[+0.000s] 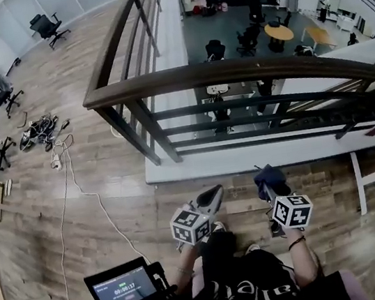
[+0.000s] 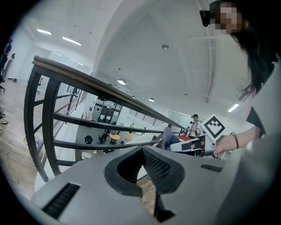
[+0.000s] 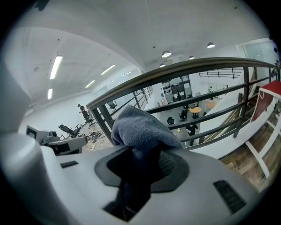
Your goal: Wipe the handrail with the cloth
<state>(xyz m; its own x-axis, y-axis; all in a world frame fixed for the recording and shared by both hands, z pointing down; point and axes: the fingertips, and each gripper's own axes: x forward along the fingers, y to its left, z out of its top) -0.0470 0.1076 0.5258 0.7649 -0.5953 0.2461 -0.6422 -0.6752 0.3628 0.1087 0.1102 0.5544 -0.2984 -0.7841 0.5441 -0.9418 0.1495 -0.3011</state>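
The handrail (image 1: pixel 231 71) is a dark wooden rail on black metal bars, crossing the head view ahead of me, with a second run leading away at the upper left. It also crosses the left gripper view (image 2: pixel 101 83) and the right gripper view (image 3: pixel 175 70). My right gripper (image 1: pixel 272 185) is shut on a blue-grey cloth (image 3: pixel 140 127), which bunches above the jaws (image 1: pixel 268 177). It is below the rail and short of it. My left gripper (image 1: pixel 213 193) is beside it, shut and holding nothing (image 2: pixel 143 151). Neither gripper touches the rail.
A tablet with a timer (image 1: pixel 121 287) stands at my lower left. Cables (image 1: pixel 43 130) and office chairs (image 1: pixel 47 23) are on the wooden floor to the left. Beyond the rail is a lower floor with tables (image 1: pixel 278 31). A white frame (image 1: pixel 374 172) stands at the right.
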